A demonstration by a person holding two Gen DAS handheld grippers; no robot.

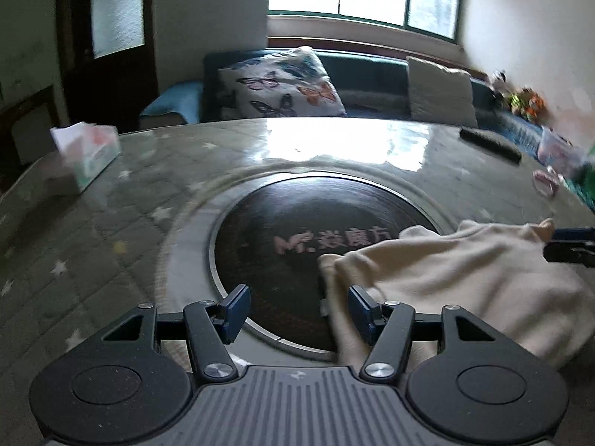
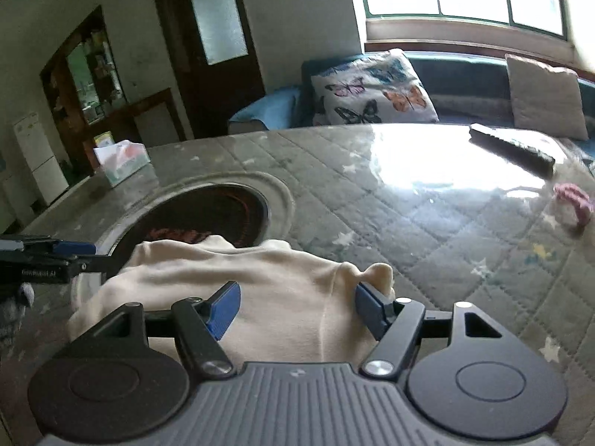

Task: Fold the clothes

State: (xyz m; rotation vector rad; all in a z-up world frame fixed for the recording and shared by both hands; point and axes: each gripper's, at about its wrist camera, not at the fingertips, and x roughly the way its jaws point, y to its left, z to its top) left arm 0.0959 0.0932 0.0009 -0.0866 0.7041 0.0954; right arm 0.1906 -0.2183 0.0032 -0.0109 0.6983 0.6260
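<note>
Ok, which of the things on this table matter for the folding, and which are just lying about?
For the job:
- cream garment
- left gripper, open
- right gripper, open over the garment

Lying about:
- tissue box
- dark remote
- pink item
- round black hotplate set in the table

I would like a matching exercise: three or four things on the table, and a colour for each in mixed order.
Things:
1. garment
2. tissue box
3. remote
4. gripper pads

Colours:
a. black
b. blue
c. cream
d. white and green

Pairs: 1-c, 2-d, 3-a, 4-b
</note>
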